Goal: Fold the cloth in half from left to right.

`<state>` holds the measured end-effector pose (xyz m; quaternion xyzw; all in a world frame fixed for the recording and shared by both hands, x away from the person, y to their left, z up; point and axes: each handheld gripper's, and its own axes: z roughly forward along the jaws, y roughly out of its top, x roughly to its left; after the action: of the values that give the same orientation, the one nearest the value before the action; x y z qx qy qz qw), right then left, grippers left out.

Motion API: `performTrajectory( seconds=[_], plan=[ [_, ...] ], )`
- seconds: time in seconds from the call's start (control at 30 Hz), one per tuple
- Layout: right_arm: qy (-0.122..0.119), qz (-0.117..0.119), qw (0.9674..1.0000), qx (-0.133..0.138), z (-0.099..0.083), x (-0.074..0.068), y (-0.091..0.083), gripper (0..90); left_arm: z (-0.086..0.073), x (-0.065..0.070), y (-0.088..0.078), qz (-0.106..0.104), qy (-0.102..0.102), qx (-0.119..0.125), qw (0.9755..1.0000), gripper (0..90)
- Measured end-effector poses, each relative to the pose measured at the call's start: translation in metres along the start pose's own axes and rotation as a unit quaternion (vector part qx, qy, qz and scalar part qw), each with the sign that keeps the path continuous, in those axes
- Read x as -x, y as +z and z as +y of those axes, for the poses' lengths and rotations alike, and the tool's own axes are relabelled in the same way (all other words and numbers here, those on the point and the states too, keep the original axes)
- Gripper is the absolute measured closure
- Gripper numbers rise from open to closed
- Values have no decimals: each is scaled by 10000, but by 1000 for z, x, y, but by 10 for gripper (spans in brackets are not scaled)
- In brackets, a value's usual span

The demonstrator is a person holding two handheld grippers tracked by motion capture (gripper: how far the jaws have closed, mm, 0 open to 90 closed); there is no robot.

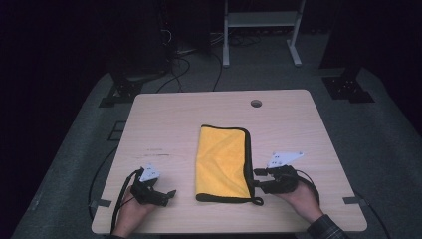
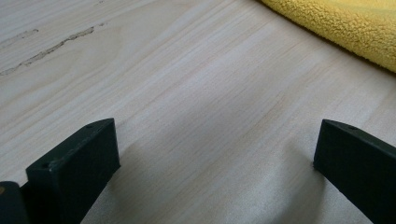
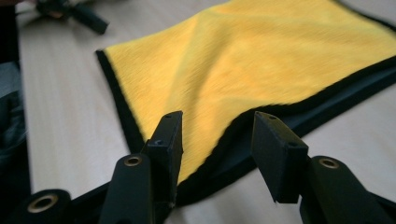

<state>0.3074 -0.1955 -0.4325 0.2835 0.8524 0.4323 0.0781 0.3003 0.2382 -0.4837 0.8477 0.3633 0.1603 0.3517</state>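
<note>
Your right gripper (image 3: 217, 140) fingers stand partly open astride the cloth (image 1: 222, 162) edge, not clamping it. Your left gripper (image 2: 215, 154) fingers stand wide open over bare bench (image 1: 164, 124), holding nothing.

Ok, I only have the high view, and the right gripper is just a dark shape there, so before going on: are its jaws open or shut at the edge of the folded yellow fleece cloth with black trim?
Observer: Open. In the right gripper view the right gripper has its jaws apart. The black-trimmed edge of the folded yellow fleece cloth shows between them, and neither pad presses on it.
Operator: And the left one?
Observer: The left gripper is open wide, with bare pale wooden table between its jaws.
Operator: Is it touching the cloth?
Observer: No. The cloth's fuzzy edge lies ahead of it, clear of both jaws.
</note>
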Motion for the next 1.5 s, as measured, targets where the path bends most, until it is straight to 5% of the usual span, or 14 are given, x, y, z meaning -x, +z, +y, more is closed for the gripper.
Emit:
performTrajectory(
  seconds=[0.23, 0.63, 0.73, 0.93, 1.07, 1.27, 1.5],
  plan=[
    [193, -528, 9984, 103, 14, 37, 19, 547, 0, 0, 0, 3, -4, 9, 10000, 0],
    [839, -895, 9924, 23, 34, 100, 74, 554, 0, 0, 0, 4, -2, 14, 10000, 0],
    [852, -903, 9922, -141, 34, 104, 88, 565, 0, 0, 0, 4, -2, 15, 10000, 0],
    [750, -1020, 9917, -231, 36, 100, 97, 835, 0, 0, 0, 3, -2, 13, 10000, 0],
    [644, -1150, 9911, -161, 40, 100, 95, 867, 0, 0, 0, 3, -2, 15, 10000, 0],
    [599, -1352, 9889, -161, 41, 110, 98, 857, 0, 0, 0, 4, -2, 11, 10000, 0],
    [813, -1328, 9877, 136, 36, 117, 87, 559, 1, -1, 0, -30, -71, 13, 10000, 0]
  ],
)
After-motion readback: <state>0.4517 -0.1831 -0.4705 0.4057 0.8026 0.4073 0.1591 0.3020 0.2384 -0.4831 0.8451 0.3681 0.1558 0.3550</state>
